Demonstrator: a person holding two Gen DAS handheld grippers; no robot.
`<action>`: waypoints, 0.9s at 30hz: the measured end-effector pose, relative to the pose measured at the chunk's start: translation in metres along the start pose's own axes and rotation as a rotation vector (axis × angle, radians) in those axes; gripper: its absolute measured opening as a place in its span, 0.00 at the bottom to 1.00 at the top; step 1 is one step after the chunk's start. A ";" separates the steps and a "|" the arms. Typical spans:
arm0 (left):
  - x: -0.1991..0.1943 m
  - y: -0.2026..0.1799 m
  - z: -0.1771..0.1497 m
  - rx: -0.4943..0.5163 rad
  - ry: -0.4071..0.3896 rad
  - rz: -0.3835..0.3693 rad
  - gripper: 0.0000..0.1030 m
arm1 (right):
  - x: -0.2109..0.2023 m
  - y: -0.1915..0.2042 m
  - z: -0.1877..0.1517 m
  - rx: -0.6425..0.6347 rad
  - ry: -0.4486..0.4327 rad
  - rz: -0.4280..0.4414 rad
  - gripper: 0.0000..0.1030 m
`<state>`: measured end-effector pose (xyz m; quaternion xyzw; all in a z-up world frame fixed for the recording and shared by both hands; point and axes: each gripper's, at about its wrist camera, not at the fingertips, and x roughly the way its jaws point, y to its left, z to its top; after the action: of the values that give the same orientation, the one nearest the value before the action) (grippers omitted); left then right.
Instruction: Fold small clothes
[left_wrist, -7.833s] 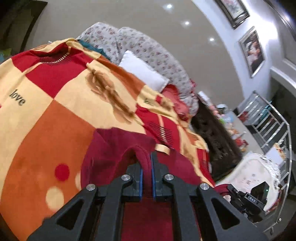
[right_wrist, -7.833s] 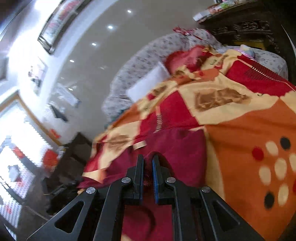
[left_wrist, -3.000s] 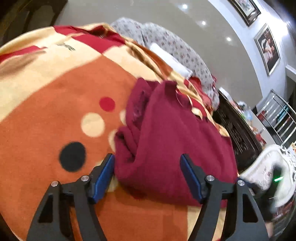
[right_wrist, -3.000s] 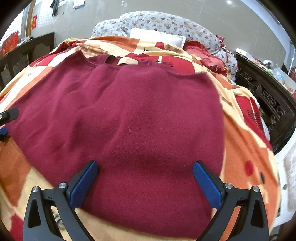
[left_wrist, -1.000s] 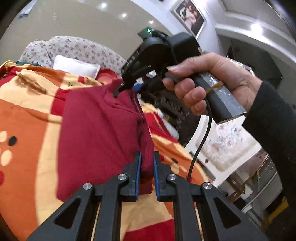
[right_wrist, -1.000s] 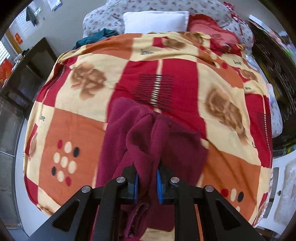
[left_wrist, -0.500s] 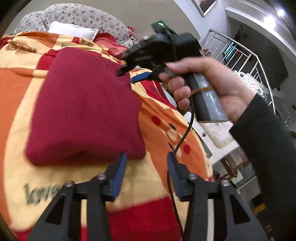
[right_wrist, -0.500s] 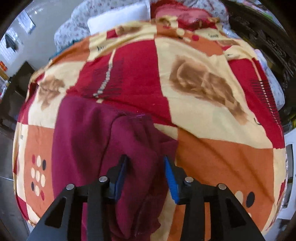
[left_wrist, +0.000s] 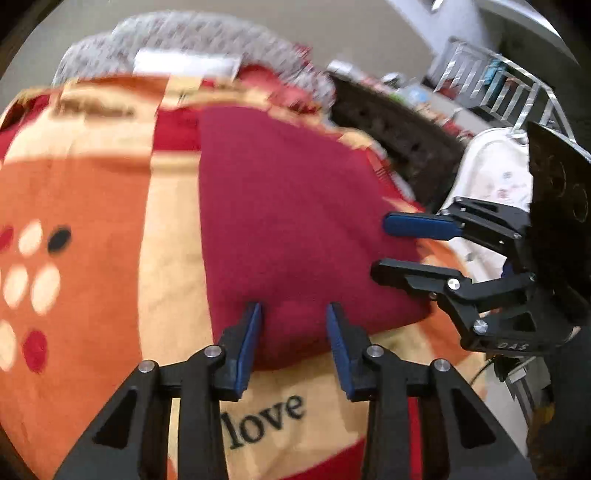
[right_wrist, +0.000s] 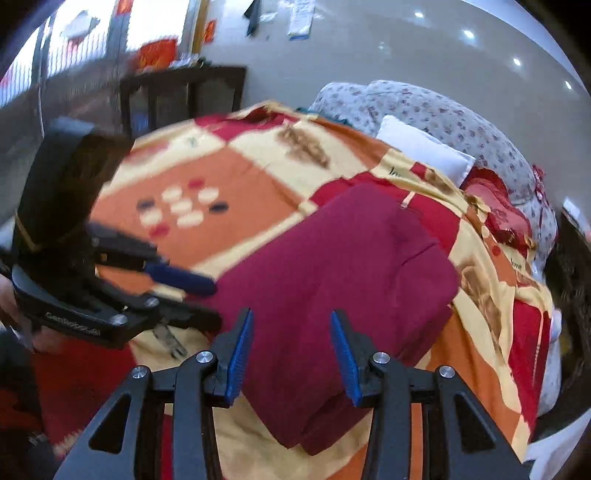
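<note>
A dark red garment lies folded in a neat block on the patterned blanket. It also shows in the right wrist view. My left gripper is open, its pads on either side of the garment's near edge. My right gripper is open at the garment's near side. The right gripper shows in the left wrist view, open beside the garment's right edge. The left gripper shows in the right wrist view, open at the garment's left corner.
A white pillow and a floral headboard lie at the bed's far end. A red cloth sits by the pillow. A dark wooden cabinet stands behind the bed. A white chair and metal rack stand beside it.
Both grippers have let go of the garment and opened. The garment has gone from held and bunched to lying flat and folded. Both grippers have dropped low to its near edge.
</note>
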<state>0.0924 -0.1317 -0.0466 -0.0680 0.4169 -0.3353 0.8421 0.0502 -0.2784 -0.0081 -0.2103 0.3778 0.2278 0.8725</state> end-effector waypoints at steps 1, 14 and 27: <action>0.006 0.000 -0.003 -0.004 0.005 0.003 0.35 | 0.009 -0.002 -0.005 0.000 0.025 -0.013 0.43; -0.030 -0.017 0.062 0.112 -0.149 0.046 0.55 | 0.012 -0.036 -0.029 0.171 -0.001 0.077 0.43; 0.112 0.022 0.146 0.004 0.100 0.144 0.56 | 0.079 -0.101 0.009 0.285 0.103 -0.123 0.54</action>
<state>0.2611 -0.2084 -0.0351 -0.0193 0.4617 -0.2778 0.8422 0.1598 -0.3358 -0.0427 -0.1186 0.4369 0.1069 0.8852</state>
